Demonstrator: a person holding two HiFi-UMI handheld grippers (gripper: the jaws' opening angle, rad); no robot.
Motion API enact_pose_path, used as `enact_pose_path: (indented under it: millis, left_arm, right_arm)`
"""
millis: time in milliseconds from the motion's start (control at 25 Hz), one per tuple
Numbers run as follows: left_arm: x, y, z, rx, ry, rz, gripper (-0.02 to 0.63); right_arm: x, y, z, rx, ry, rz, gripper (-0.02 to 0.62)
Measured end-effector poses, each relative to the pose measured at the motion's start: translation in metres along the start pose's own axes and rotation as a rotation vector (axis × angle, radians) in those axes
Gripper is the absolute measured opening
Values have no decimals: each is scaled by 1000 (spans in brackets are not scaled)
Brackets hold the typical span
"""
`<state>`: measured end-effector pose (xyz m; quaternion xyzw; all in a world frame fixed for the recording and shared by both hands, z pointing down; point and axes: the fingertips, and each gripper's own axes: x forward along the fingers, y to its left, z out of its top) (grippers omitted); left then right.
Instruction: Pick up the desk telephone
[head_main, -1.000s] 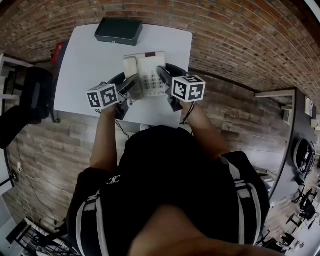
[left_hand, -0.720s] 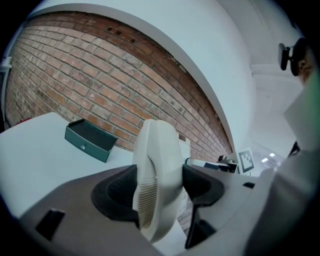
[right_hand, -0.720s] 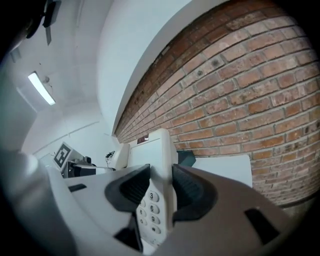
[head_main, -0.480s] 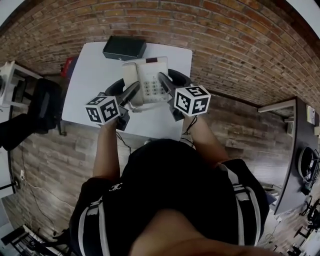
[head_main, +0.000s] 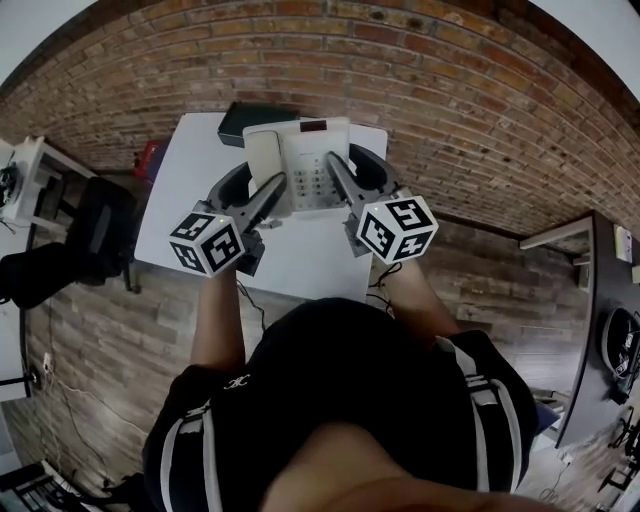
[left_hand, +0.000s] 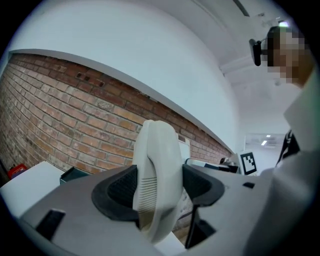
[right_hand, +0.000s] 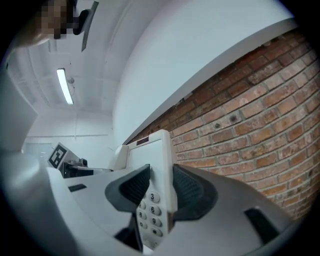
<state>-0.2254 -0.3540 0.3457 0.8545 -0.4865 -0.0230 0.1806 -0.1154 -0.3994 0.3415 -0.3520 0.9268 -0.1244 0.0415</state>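
While the left claw pinches the handset of the desk telephone, the right claw pinches its keypad side. Below the desk telephone lies the white surface. A black box peeks out behind the desk telephone.

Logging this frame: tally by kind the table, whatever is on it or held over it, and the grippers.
grippers: 2 (left gripper, right gripper)
desk telephone: 1
dark box: 1
white table: 1
total: 5
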Motion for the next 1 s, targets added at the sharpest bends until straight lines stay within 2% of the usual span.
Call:
enact_pose_path:
  millis: [1000]
  left_arm:
    - [1, 9, -6, 10, 12, 23, 285]
  right_arm:
    - [8, -2, -12, 36, 23, 2, 129]
